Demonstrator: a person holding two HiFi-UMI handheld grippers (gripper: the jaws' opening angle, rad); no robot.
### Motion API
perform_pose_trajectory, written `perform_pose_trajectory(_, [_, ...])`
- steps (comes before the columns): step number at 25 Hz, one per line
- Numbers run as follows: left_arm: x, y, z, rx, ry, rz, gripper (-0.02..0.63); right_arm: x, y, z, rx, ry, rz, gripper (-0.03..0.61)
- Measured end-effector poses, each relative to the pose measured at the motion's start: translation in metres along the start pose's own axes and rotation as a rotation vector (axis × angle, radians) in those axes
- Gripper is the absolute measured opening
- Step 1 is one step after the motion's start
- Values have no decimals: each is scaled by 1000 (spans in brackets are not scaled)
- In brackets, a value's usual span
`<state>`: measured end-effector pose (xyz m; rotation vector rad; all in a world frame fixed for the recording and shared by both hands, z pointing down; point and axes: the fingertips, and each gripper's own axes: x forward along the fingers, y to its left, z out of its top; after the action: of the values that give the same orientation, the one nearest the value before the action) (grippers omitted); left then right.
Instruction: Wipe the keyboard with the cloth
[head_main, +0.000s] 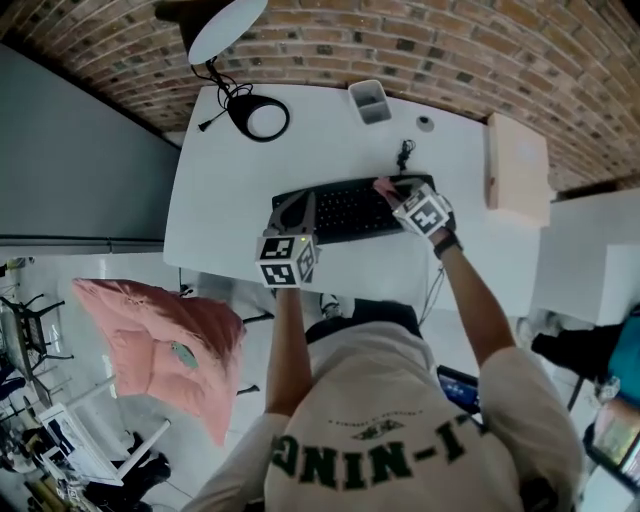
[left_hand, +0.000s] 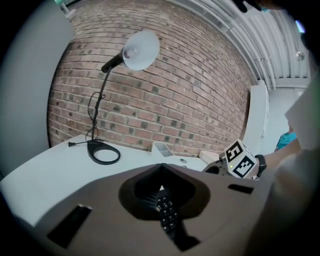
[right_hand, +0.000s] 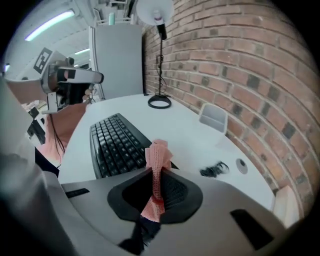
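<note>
Now, your right tongs (right_hand: 158, 172) pinch the pink woven cloth (right_hand: 157, 152) at the right end of the black keyboard (head_main: 345, 210). Your left tongs (left_hand: 161, 189), pressed together, sit over its left end. Drag the cloth leftward along the keys, lightly and evenly.

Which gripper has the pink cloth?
The right gripper: its jaws are shut on the pink cloth over the keyboard's end. The left gripper holds no cloth.

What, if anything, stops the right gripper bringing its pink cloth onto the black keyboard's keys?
Probably nothing, yes: the right gripper, shut on the pink cloth, sits at the right end of the black keyboard. Only the left gripper crowds the left end.
</note>
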<state>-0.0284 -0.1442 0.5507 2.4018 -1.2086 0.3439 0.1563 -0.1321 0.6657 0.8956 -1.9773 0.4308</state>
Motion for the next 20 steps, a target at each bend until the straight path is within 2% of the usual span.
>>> perform_pose_trajectory(7, [-57,61,-11,-57,-21,135,2,43,97,73,-171,-37,148,21])
perform_pose_trajectory(12, [-86,87,-21,-79,-27,203,2,66,156,106,-251,-53,260,21])
perform_pose_trajectory(20, [-118,118,-30,-115,-51,281,2,94,215,133,-414,-17,345,21])
